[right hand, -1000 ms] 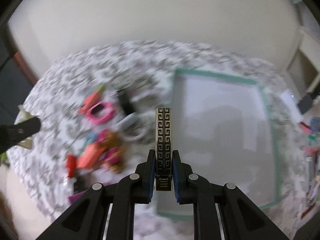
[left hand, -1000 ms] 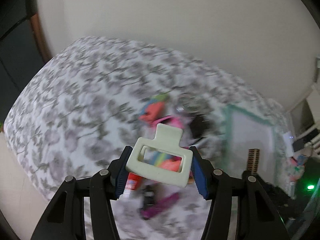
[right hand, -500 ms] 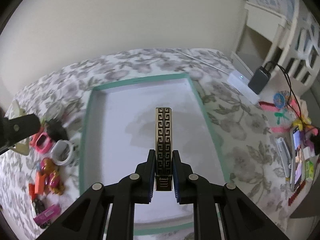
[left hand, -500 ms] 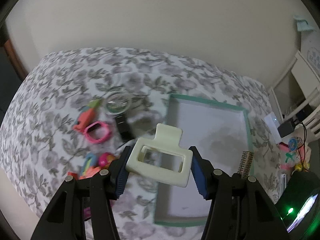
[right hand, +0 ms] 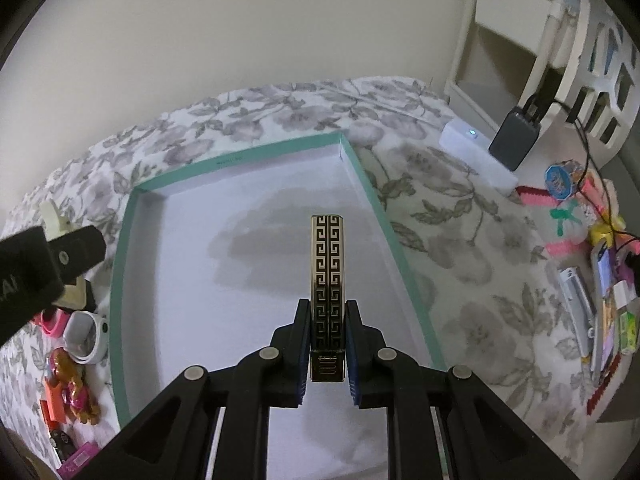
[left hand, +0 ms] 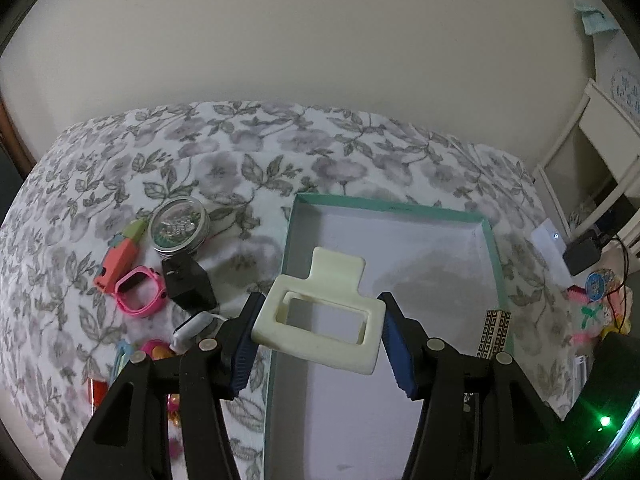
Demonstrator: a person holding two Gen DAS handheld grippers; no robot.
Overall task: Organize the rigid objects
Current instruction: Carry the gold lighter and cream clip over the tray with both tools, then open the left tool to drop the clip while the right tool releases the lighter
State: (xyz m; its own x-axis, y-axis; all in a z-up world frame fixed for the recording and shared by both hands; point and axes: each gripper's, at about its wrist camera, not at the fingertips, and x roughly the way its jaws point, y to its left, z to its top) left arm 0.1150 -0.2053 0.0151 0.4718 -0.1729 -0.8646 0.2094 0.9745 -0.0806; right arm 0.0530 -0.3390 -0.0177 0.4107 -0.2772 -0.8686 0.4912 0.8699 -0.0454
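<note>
Left gripper (left hand: 320, 330) clamps stiff cream bracket (left hand: 322, 316) sidewise; right gripper (right hand: 328, 354) pinches slick patterned bar (right hand: 327, 276), box (right hand: 352, 156) at twelve o'clock.

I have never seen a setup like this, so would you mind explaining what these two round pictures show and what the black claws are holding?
There is no robot here: a person holds a two-finger gripper in each hand, and a fisheye camera on each looks along its fingers. One picture comes from the left gripper, which is clamped on a cream plastic frame. The other comes from the right gripper, which pinches a slim black-and-gold patterned case. Both hang above an open teal-rimmed box, with nothing lying in it, on a flowered bedspread. Beside the box lie small things to sort: a round tin, a pink watch case, a black block and an orange carrot-shaped toy.
</note>
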